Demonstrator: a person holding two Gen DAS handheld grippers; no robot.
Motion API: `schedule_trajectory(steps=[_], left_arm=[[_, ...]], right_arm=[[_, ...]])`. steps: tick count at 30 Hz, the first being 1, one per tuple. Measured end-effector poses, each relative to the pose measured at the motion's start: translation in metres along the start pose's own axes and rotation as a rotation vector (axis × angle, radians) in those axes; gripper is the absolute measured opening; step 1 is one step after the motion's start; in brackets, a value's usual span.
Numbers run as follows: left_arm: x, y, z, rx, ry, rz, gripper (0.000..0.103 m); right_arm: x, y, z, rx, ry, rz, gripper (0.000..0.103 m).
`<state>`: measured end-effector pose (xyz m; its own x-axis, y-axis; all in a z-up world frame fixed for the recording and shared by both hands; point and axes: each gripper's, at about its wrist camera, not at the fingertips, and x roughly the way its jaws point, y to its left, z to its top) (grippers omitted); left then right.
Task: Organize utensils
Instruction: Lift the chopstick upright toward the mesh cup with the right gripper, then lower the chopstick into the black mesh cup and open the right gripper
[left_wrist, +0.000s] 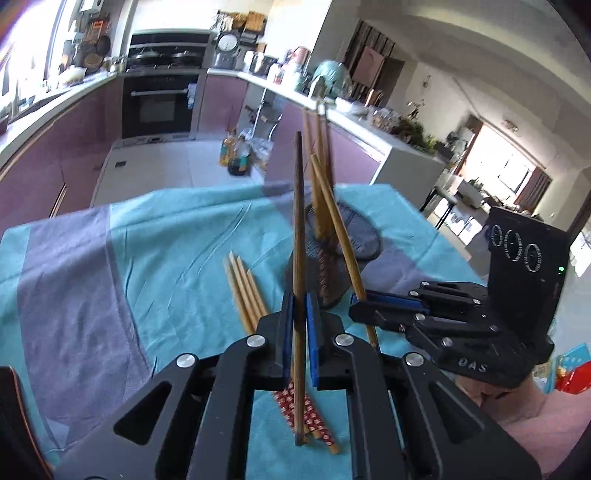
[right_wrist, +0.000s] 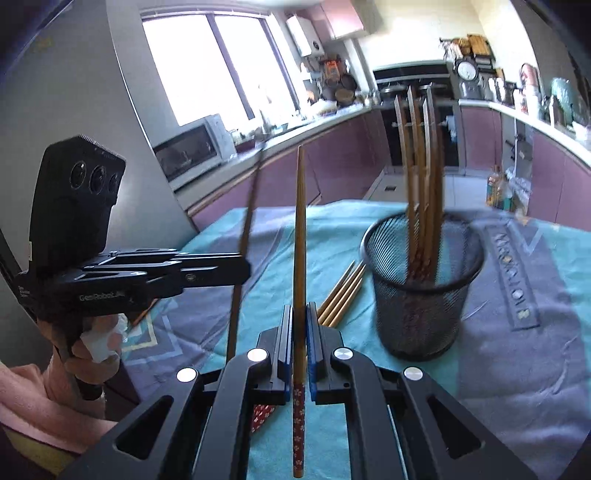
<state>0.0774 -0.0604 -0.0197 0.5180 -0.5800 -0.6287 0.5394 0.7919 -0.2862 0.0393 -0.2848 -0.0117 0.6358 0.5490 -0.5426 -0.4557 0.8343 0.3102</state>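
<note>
Your left gripper (left_wrist: 299, 343) clamps a dark chopstick (left_wrist: 298, 236) upright; your right gripper (right_wrist: 299, 347) clamps a lighter chopstick (right_wrist: 300, 240). Far right stands the mesh cup (right_wrist: 421, 295), probably nearer your right.

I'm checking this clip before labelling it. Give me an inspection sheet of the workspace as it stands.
Surface: table under a teal and grey cloth, creased.
Job's things: black wire-mesh cup upright, several wooden chopsticks standing in it; four loose light-wood chopsticks lying beside it.
Clutter: nothing seen on the cloth.
Grippers: left gripper shut on a dark brown chopstick; right gripper shut on a light-wood chopstick with red patterned handle; both sticks held off the cloth.
Cables: nothing seen.
Surroundings: kitchen with purple cabinets, black built-in oven, white microwave, window.
</note>
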Motion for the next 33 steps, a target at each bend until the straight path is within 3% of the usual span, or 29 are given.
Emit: schedule_trajectory(steps=[12, 19, 27, 33], left_arm=[[-0.032, -0.031, 0.059, 0.034, -0.156, -0.090, 0.008], [-0.042, -0.046, 0.096, 0.040, -0.242, -0.096, 0.007], [-0.012, -0.062, 0.108, 0.079, -0.193, 0.020, 0.008], [0.020, -0.059, 0.102, 0.090, -0.106, 0.034, 0.008]], right_arm=[[-0.033, -0.028, 0.058, 0.001, -0.247, -0.127, 0.006], [-0.030, -0.045, 0.082, 0.010, -0.323, -0.175, 0.006], [-0.005, -0.057, 0.082, 0.013, -0.274, -0.209, 0.006], [0.005, -0.068, 0.072, 0.015, -0.201, -0.228, 0.006]])
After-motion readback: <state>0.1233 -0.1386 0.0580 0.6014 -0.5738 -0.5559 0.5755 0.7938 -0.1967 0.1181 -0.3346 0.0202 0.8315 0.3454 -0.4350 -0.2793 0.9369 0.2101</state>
